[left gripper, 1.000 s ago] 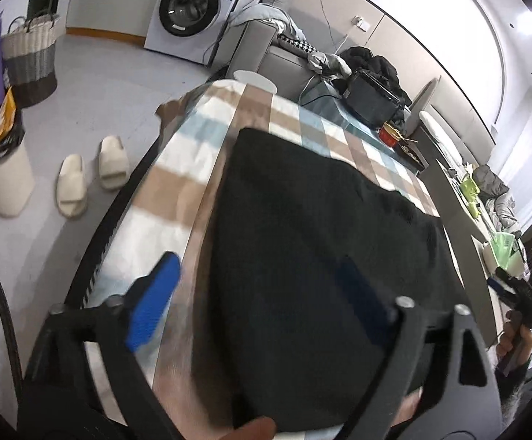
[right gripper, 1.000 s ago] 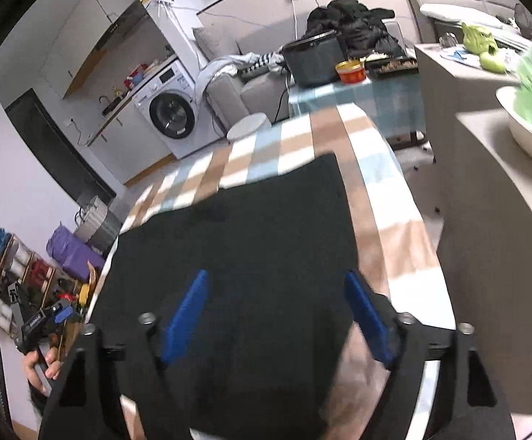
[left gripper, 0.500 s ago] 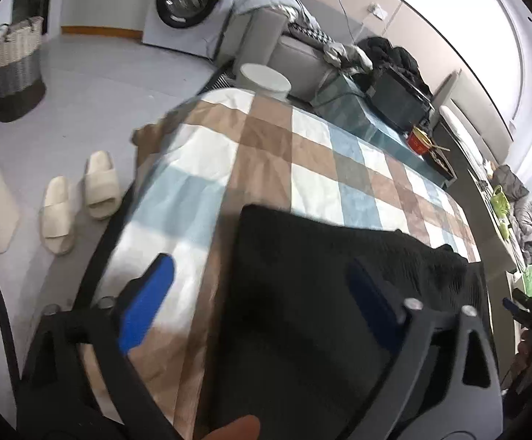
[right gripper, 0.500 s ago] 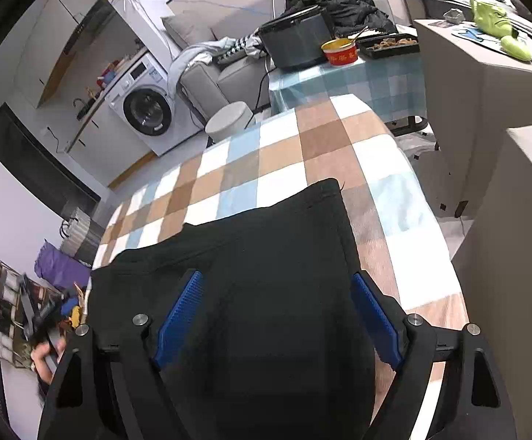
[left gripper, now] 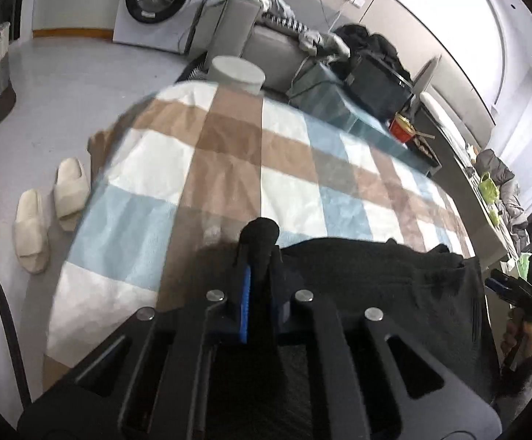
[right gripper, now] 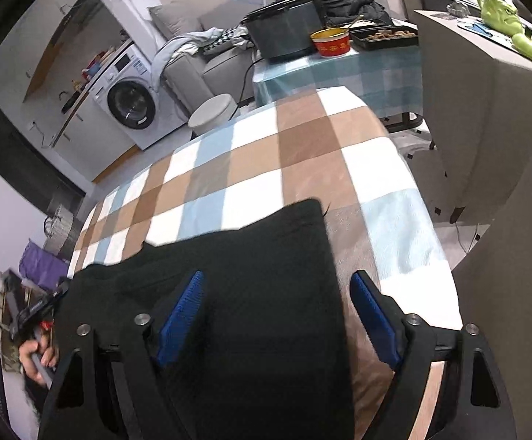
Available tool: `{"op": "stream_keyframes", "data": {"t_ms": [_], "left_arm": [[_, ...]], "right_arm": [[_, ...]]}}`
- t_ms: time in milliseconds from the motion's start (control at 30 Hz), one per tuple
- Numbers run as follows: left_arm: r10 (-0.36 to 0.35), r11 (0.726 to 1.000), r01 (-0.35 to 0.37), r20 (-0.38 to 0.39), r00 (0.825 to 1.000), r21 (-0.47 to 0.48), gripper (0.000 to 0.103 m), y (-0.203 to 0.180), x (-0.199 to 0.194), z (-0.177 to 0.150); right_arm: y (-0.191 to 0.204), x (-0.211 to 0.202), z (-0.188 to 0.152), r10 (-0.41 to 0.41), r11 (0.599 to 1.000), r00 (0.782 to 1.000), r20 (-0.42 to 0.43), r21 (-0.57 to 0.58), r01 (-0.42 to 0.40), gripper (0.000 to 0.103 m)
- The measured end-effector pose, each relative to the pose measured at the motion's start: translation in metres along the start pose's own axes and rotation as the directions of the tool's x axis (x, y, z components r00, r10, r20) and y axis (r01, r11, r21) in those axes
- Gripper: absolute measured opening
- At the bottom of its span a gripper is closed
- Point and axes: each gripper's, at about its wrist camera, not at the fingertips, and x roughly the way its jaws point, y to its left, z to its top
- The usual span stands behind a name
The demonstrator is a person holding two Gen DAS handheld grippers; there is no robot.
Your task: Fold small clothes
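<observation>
Now the left gripper (left gripper: 257, 253) has just pinched shut on a corner of the black knit garment (right gripper: 236, 293) lying on the checked blanket (right gripper: 302, 154), while the right gripper (right gripper: 277, 304), jaws spread, straddles its opposite edge, likely for folding.

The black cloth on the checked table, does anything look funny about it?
Yes. One corner of the black cloth sticks up in a bunch, pinched by the left gripper, so that edge is crumpled. The right gripper is open over the flat part.
</observation>
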Motion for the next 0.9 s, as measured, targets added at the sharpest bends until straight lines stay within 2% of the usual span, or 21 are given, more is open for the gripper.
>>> {"op": "stream_keyframes", "data": {"t_ms": [167,200,233,267,300,333,533,600,733,900], "left_arm": [[-0.012,1.000,0.012,0.031,0.999,-0.004,0.005,0.001,-0.011,0.005],[-0.012,1.000,0.013,0.033,0.999,-0.004,0.005,0.001,-0.013,0.004],[-0.014,1.000,0.014,0.035,0.999,-0.004,0.005,0.001,-0.014,0.005],[-0.015,1.000,0.016,0.036,0.999,-0.007,0.005,0.001,-0.014,0.005],[-0.018,1.000,0.018,0.039,0.999,-0.010,0.005,0.003,-0.016,0.005],[-0.020,1.000,0.021,0.041,0.999,-0.012,0.005,0.003,-0.017,0.005],[-0.031,0.999,0.033,0.070,0.997,-0.022,0.005,0.005,-0.023,0.007],[-0.031,0.999,0.033,0.083,0.996,-0.028,0.005,0.006,-0.024,0.009],[-0.027,0.999,0.031,0.092,0.995,-0.042,0.005,0.008,-0.023,0.012],[0.032,0.998,-0.030,0.033,0.999,-0.063,0.006,0.011,-0.001,0.014]], "right_arm": [[-0.003,0.021,0.010,-0.006,1.000,1.000,-0.007,-0.017,0.006,0.060],[-0.002,0.024,0.011,-0.016,1.000,1.000,-0.006,-0.027,0.016,0.050],[-0.002,0.027,0.011,-0.024,0.999,1.000,-0.010,-0.035,0.024,0.045],[-0.001,0.028,0.010,-0.029,0.999,1.000,-0.008,-0.042,0.028,0.032],[0.000,0.029,0.010,-0.034,0.998,0.999,0.003,-0.056,0.035,0.013],[0.001,0.028,0.010,-0.031,0.997,0.999,0.014,-0.068,0.032,0.007],[-0.003,0.003,0.013,0.023,0.998,0.991,0.134,-0.068,-0.014,0.005],[-0.004,-0.002,0.015,0.024,0.998,0.988,0.150,-0.060,-0.016,0.005],[-0.006,-0.001,0.018,0.024,0.999,0.986,0.166,-0.041,-0.017,0.005],[-0.008,0.017,0.019,-0.021,1.000,0.992,0.127,-0.019,0.024,0.005]]}}
